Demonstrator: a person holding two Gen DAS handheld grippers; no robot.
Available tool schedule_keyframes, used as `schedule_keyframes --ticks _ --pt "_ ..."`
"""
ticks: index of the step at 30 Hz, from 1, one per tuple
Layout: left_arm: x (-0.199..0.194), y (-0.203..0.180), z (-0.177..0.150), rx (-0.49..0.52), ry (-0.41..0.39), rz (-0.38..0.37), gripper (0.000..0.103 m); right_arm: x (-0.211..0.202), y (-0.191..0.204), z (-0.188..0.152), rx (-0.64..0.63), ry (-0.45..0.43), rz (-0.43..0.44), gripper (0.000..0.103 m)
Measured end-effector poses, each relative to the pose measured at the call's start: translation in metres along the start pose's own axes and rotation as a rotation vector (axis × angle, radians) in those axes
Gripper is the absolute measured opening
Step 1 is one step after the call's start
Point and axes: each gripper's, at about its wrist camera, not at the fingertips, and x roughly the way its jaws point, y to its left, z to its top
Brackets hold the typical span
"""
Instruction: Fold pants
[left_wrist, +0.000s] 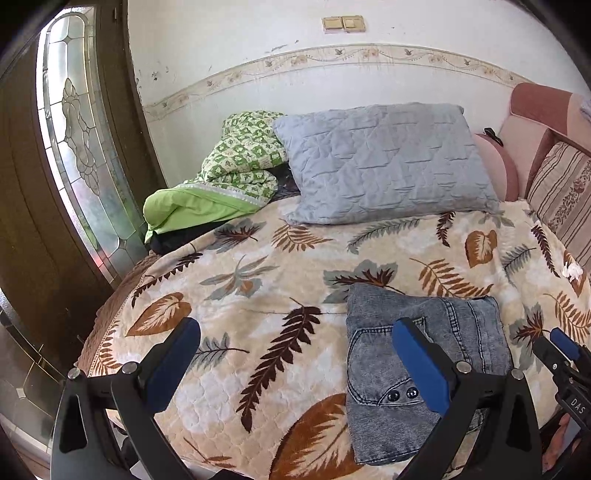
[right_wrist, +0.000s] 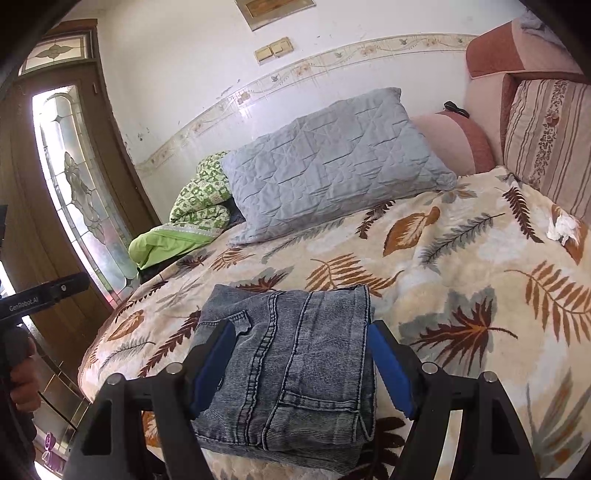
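Both grippers hang over the near edge of the bed (left_wrist: 258, 295), and neither grips anything. The pants (right_wrist: 295, 365), grey-blue denim, lie as a compact folded bundle on the leaf-print blanket (right_wrist: 461, 236), close to the near edge and well apart from the grey pillow (right_wrist: 332, 162) at the far side.

Judging by that tidy stack, the folding looks all but done, so the step in hand is likely a last check or a light squaring-up. To do it well, the person would keep the fingers low and flat, nudge any stray edge toward the middle, and avoid pinching the top layer, since a lift there could peel the fold open. Pressing along the seam side should settle the layers.

The left gripper (left_wrist: 295, 362) has its jaws wide apart, one blue pad over bare blanket and the other in front of the pants' left part near the pocket. The right gripper (right_wrist: 303, 373) is likewise spread wide, its pads flanking the bundle on either side. Whether either pad actually touches the denim is hard to say from these views; they seem to hover just above it
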Motion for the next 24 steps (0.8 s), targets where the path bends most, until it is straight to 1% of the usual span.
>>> schedule_keyframes --ticks 2,4,5,8,9,11,14,17,20,24 --pt "0.010 0.001 -0.004 0.002 0.035 -0.016 0.103 0.002 0.000 -0.001 -0.001 0.007 -0.002 0.077" --pt "0.028 0.002 -0.011 -0.009 0.102 -0.045 0.103 0.004 -0.001 -0.001 0.001 0.014 -0.003 0.077" --pt "0.037 0.003 -0.015 -0.015 0.142 -0.064 0.103 0.005 -0.001 -0.001 0.003 0.018 -0.002 0.077" --pt "0.071 0.011 -0.033 -0.078 0.302 -0.107 0.103 0.008 -0.004 -0.002 0.018 0.034 0.000 0.077" --pt "0.082 0.014 -0.040 -0.105 0.348 -0.111 0.103 0.009 -0.005 -0.002 0.027 0.041 0.001 0.077" --pt "0.092 0.021 -0.049 -0.134 0.379 -0.090 0.103 0.010 -0.008 -0.003 0.043 0.048 0.000 0.077" --pt "0.096 0.027 -0.051 -0.125 0.367 -0.024 0.103 0.011 -0.011 -0.003 0.064 0.050 -0.006 0.077" --pt "0.093 0.030 -0.048 -0.107 0.331 0.041 0.103 0.013 -0.015 -0.002 0.084 0.058 -0.006 0.077" --pt "0.081 0.032 -0.040 -0.102 0.262 0.095 0.103 0.016 -0.016 -0.003 0.087 0.067 -0.010 0.077" --pt "0.058 0.027 -0.026 -0.064 0.134 0.144 0.103 0.018 -0.014 -0.003 0.079 0.073 -0.013 0.077"
